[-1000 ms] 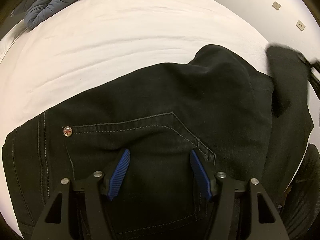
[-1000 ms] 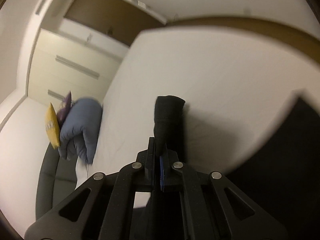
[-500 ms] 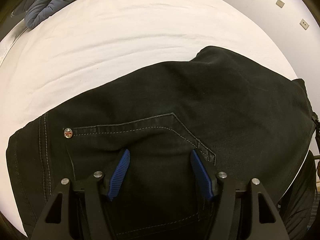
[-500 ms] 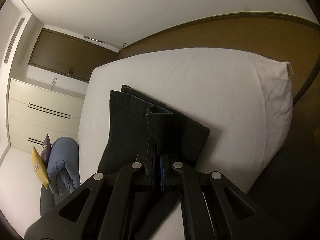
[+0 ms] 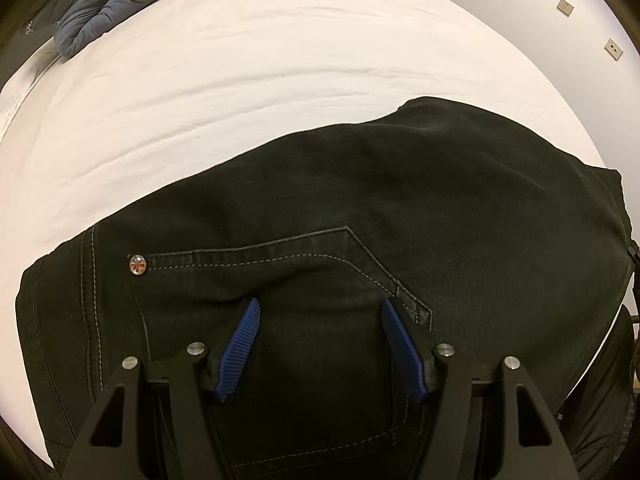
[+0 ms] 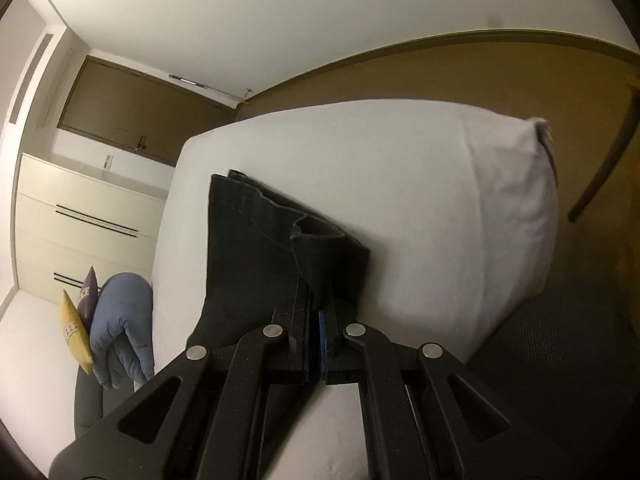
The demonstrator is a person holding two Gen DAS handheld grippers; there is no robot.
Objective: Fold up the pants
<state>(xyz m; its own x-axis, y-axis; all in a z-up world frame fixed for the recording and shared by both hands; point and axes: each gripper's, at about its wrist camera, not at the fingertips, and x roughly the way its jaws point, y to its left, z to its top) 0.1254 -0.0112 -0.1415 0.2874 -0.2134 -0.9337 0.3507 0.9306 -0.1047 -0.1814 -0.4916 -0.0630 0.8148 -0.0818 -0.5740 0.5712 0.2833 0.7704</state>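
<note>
Black jeans (image 5: pixel 360 208) lie on a white bed (image 5: pixel 240 80), back pocket and a metal rivet (image 5: pixel 137 265) facing up. My left gripper (image 5: pixel 318 308) is open, its blue pads resting on the pocket area with denim between them. In the right wrist view the jeans (image 6: pixel 256 248) lie flat in layers on the bed (image 6: pixel 400 200). My right gripper (image 6: pixel 316 300) is shut on a raised edge of the denim (image 6: pixel 316 240) near the bed's side.
A blue-grey quilted bundle (image 5: pixel 112 4) lies at the far left edge of the bed; it also shows in the right wrist view (image 6: pixel 120 320) beside yellow and purple cushions (image 6: pixel 76 328). Cream drawers (image 6: pixel 80 224) and a brown door stand beyond. Dark floor lies right of the bed.
My right gripper has swung down with the denim, laying the lifted leg flat over the rest of the jeans. The left gripper has stayed in place, open on the pocket.
</note>
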